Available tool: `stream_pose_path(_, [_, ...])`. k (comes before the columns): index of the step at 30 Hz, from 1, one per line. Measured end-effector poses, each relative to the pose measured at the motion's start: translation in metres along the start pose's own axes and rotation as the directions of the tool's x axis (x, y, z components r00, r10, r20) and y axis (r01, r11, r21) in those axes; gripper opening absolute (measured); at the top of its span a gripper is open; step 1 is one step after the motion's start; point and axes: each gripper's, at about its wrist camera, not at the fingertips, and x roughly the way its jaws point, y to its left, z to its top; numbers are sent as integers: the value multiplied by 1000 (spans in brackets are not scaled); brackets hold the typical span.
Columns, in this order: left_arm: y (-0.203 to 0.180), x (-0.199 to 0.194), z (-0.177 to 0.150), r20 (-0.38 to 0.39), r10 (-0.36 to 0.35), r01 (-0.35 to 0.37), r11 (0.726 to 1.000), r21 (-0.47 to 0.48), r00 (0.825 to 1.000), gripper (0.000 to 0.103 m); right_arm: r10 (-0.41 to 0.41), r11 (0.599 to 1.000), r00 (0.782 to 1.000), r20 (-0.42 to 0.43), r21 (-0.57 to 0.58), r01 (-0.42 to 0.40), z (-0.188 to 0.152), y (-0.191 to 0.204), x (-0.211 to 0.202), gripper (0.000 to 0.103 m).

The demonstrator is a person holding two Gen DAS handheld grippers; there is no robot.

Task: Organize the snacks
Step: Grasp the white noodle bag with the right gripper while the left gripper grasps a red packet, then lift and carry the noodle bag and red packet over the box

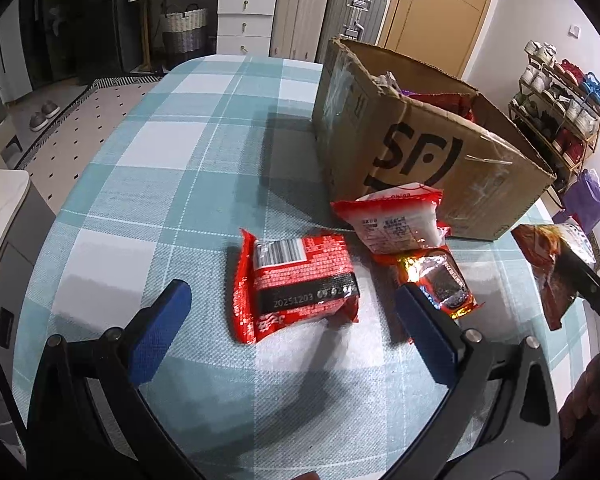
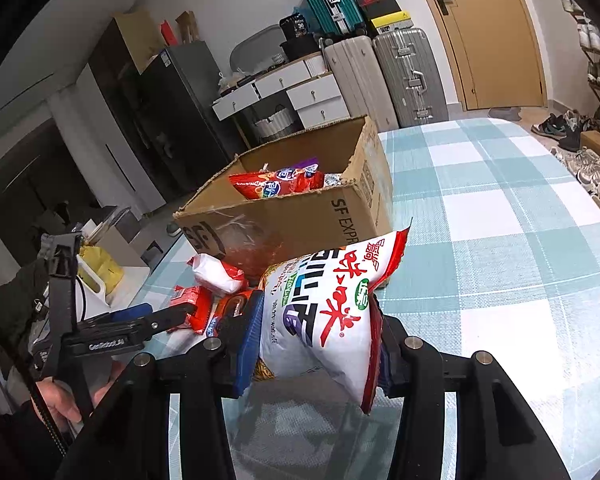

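- Your right gripper [image 2: 316, 344] is clamped on a white snack bag [image 2: 320, 312] with red edges, its blue pads pressing the bag's two sides; the bag is off the table [image 2: 520, 240] and stands up between the fingers.
- From the left wrist view, that same bag [image 1: 552, 268] shows at the right edge, in the air beside the box [image 1: 412, 148].
- Your left gripper [image 1: 292, 328] hangs over the table with its jaws wide apart and nothing between the pads.
- A red packet [image 1: 296, 284] with a barcode lies flat on the checked cloth, just ahead of the left gripper and between the lines of its two fingers.
- To its right a white-and-red packet [image 1: 392, 220] leans on a shiny orange-red packet [image 1: 440, 280], and both sit right against the front of the box.
- The right finger [image 1: 428, 332] of your left gripper overlaps the shiny packet in this view; I can't tell whether they touch.
- The cardboard box [image 2: 300, 208] is open at the top and already holds several packets [image 2: 276, 184], red ones among them.
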Motion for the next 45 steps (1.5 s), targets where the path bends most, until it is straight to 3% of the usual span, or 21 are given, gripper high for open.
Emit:
stream_pose_path(19, [0, 27, 10, -24, 53, -53, 999, -10, 998, 99, -28, 1000, 999, 28, -3, 28, -5, -3, -26, 47])
stream_pose_path(21, [3, 31, 10, -47, 43, -44, 999, -11, 998, 79, -27, 1000, 999, 33, -12, 28, -5, 0, -29, 47])
stream_pose_path(22, [3, 31, 10, -44, 46, -45, 999, 3, 998, 75, -27, 1000, 999, 36, -14, 27, -5, 1, -30, 47])
stream_pose_path(23, [3, 30, 10, -41, 22, -21, 1000, 17, 999, 56, -26, 1000, 999, 38, -17, 26, -5, 3, -32, 47])
stream_pose_path(26, [5, 27, 8, -47, -20, 21, 999, 28, 999, 48, -23, 999, 999, 47, -26, 24, -5, 7, -38, 47])
stream_pose_path(45, [11, -26, -10, -1, -60, 60, 998, 32, 998, 47, -20, 998, 995, 93, -66, 26, -15, 35, -78, 47])
